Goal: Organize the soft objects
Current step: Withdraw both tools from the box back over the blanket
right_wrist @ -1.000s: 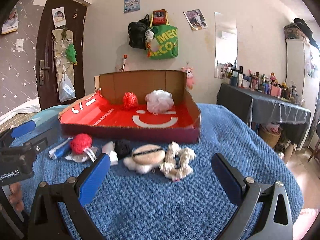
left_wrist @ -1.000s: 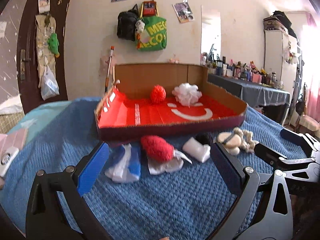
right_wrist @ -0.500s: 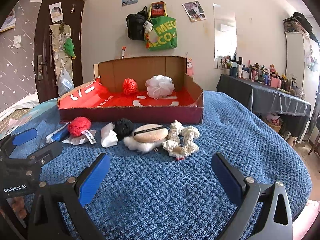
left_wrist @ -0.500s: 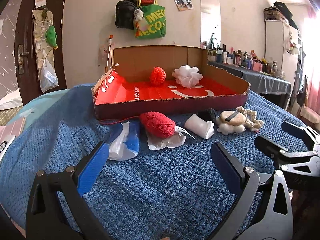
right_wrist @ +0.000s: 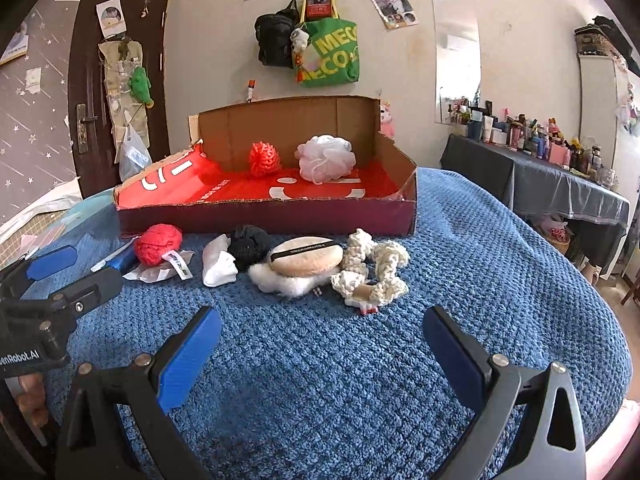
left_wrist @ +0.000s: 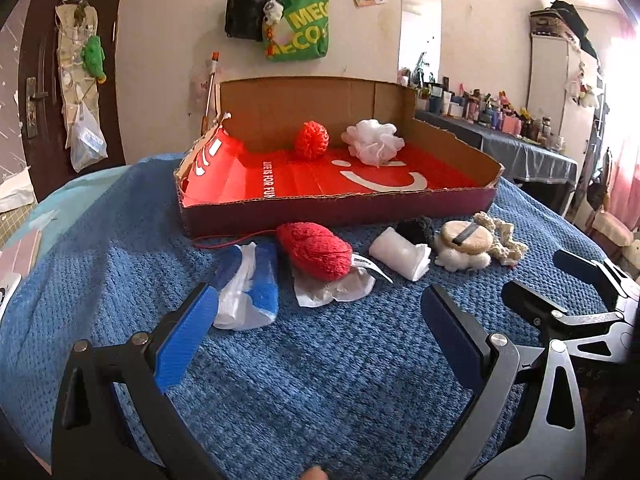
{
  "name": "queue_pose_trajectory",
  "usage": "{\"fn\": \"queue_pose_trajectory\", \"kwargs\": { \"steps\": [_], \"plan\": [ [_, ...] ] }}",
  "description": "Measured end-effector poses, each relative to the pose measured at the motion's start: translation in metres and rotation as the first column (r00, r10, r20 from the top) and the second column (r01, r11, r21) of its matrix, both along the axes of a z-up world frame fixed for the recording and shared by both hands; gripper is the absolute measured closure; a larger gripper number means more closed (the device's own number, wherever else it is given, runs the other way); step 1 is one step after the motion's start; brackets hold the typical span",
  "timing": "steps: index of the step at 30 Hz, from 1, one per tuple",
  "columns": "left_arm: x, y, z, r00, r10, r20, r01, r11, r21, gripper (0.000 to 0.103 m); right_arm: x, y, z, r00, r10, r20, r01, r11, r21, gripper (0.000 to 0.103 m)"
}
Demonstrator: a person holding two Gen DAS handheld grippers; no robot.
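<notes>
My left tool (left_wrist: 316,316) hangs released, its blue pads wide apart over the blue knitted blanket (left_wrist: 320,380), gripping nothing. My right tool (right_wrist: 320,332) is likewise released and empty above the same blanket; in the left wrist view it shows at the right edge (left_wrist: 568,280), apart from every object. Just beyond the left tool's left pad lies a blue-and-white soft packet (left_wrist: 250,284), almost touching that pad in the picture. Beside it a red knitted ball (left_wrist: 314,250) rests on a white wrapper (left_wrist: 332,290) with a tag. Further right in the row lie a white folded cloth (left_wrist: 400,252), a black fluffy puff (right_wrist: 250,242) just behind it, a tan round powder puff (right_wrist: 306,260) with a black band sitting on white fluff, and a cream crocheted scrunchie (right_wrist: 374,268) touching the puff's right side. All these lie on the blanket, outside and in front of the cardboard tray (left_wrist: 340,212). Inside the tray, on its red floor near the back wall, stand a small red mesh ball (left_wrist: 311,139) and a white bath pouf (left_wrist: 373,142), close but apart. On the far wall hang a green tote bag (right_wrist: 328,58) and a black bag (right_wrist: 274,40).
</notes>
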State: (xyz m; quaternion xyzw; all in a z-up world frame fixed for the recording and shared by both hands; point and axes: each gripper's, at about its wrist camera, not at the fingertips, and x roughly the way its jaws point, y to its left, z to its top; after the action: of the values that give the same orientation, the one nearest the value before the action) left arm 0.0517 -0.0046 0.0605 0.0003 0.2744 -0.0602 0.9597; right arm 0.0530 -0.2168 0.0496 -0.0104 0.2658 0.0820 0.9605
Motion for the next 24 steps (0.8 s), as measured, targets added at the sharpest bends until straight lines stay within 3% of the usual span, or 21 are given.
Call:
{"fn": "queue_pose_trajectory", "kwargs": {
  "steps": [7,17,24],
  "plan": [
    [0.013,0.011,0.004,0.999,-0.009,-0.030,0.010,0.999,0.033,0.000,0.013,-0.009,0.003,0.999,-0.001,-0.038,0.002,1.000,0.007,0.000],
    [0.041,0.036,0.008,0.994,-0.018,-0.111,0.024,0.998,0.052,0.000,0.046,-0.038,0.002,0.981,0.020,-0.191,-0.007,0.998,0.067,0.000],
    [0.059,0.045,0.001,0.983,-0.019,-0.183,0.033,0.996,0.077,0.001,0.062,-0.041,-0.001,0.968,0.030,-0.250,-0.021,0.999,0.039,0.009]
  ]
}}
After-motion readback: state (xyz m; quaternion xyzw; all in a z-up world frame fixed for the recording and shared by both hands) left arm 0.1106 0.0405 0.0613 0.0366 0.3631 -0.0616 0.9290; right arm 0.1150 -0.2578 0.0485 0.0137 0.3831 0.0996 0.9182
